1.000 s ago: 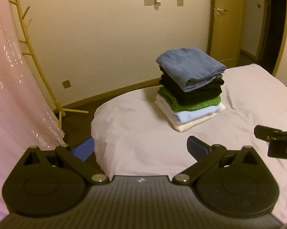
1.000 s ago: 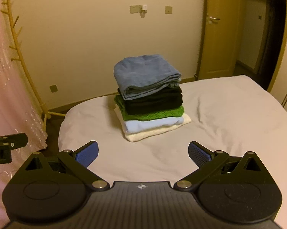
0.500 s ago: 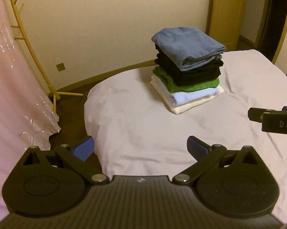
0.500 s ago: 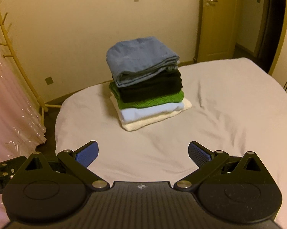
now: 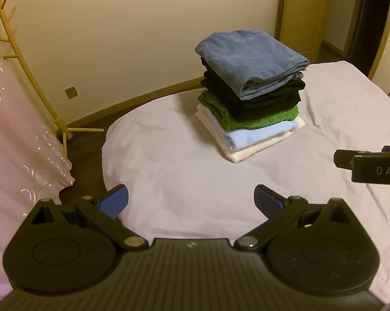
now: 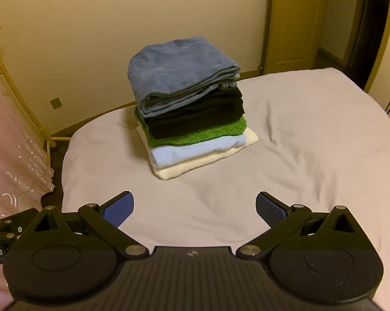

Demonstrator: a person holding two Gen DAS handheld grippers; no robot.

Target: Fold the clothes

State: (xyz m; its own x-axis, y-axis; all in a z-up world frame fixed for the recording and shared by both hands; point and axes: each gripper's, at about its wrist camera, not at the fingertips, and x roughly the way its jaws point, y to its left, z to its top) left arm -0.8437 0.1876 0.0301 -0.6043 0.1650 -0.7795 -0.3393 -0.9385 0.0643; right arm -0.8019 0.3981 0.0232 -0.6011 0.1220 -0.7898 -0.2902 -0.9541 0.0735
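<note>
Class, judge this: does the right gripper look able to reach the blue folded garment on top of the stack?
Probably yes: the right gripper is open, holding nothing, and only bare bedsheet lies between it and the blue folded garment.

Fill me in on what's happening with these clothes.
A person holds two tongs over a bed. Left tongs and right tongs are both open and empty, short of the stack. Five folded garments sit piled there, a blue one on top. No unfolded clothes are in view.
</note>
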